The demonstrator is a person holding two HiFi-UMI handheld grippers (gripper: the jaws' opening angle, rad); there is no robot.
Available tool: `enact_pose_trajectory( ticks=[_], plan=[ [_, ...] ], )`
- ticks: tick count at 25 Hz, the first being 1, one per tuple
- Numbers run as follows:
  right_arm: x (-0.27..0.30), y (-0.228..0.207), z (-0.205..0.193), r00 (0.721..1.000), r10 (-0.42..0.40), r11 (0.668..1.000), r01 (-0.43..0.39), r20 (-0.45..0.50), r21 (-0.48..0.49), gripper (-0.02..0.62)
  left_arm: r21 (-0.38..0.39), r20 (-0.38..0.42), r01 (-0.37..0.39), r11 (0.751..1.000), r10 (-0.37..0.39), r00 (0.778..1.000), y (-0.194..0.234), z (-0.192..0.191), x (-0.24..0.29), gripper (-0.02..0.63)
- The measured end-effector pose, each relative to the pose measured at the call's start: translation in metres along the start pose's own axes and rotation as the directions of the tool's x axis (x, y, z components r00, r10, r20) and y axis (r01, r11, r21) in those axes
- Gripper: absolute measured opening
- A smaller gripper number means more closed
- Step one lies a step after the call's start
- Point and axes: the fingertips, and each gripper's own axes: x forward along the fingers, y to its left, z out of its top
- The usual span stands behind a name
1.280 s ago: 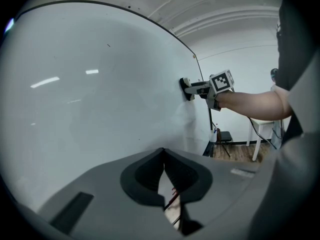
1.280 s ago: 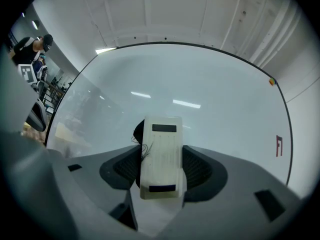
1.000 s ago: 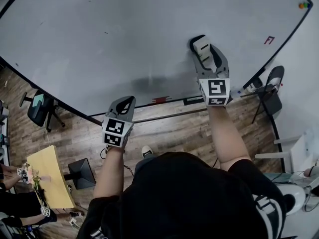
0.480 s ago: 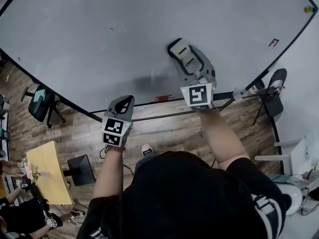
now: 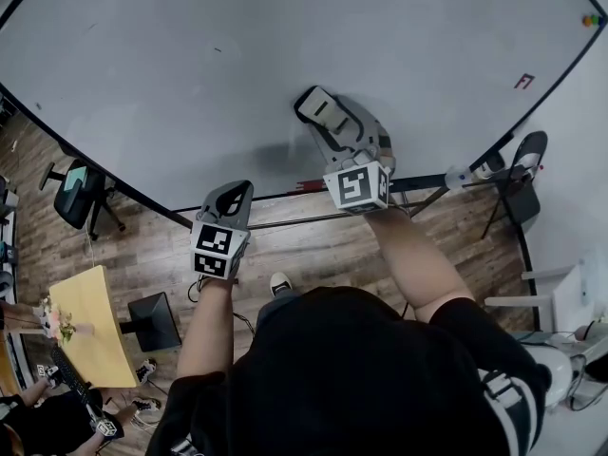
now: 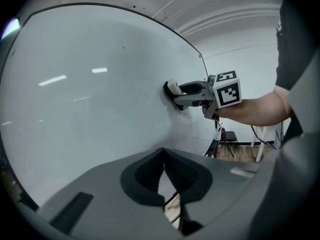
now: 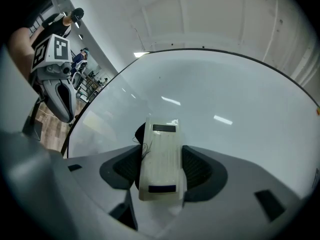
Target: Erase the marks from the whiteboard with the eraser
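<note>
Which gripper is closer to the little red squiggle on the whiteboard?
Right. The right gripper presses the eraser on the whiteboard, left of the red mark; the left gripper hangs farther left, near the board's lower edge.

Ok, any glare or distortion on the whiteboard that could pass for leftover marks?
Head view: fisheye bows the large white whiteboard, and a grey patch beside the right gripper may be shadow or smudge. Right gripper view: ceiling-light streaks glare past the white block eraser. Left gripper view: similar streaks, dark corners.
</note>
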Motion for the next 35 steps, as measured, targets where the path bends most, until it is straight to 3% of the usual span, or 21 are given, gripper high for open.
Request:
enact_pose_trajectory(
  ticks=[11,24,35],
  plan=[
    [-0.004,-0.008,-0.005,1.0,-0.008,1.0,0.008,-0.023,-0.005,0.245,0.01,0.008,0.007,1.0,-0.007,1.0,0.0,0.006,-0.003,0.011],
    [-0.028,-0.074,-0.035,0.992,-0.122,0.99,0.124,-0.03,0.069,0.245,0.022,0.017,0.031,0.999,-0.032,0.999,-0.015,0.014,0.002,0.011],
    [-0.063,-0.14,-0.081,0.971,-0.22,0.942,0.236,-0.095,0.238,0.245,0.033,0.017,0.039,0.999,-0.039,0.999,-0.023,0.017,0.002,0.011]
  ],
)
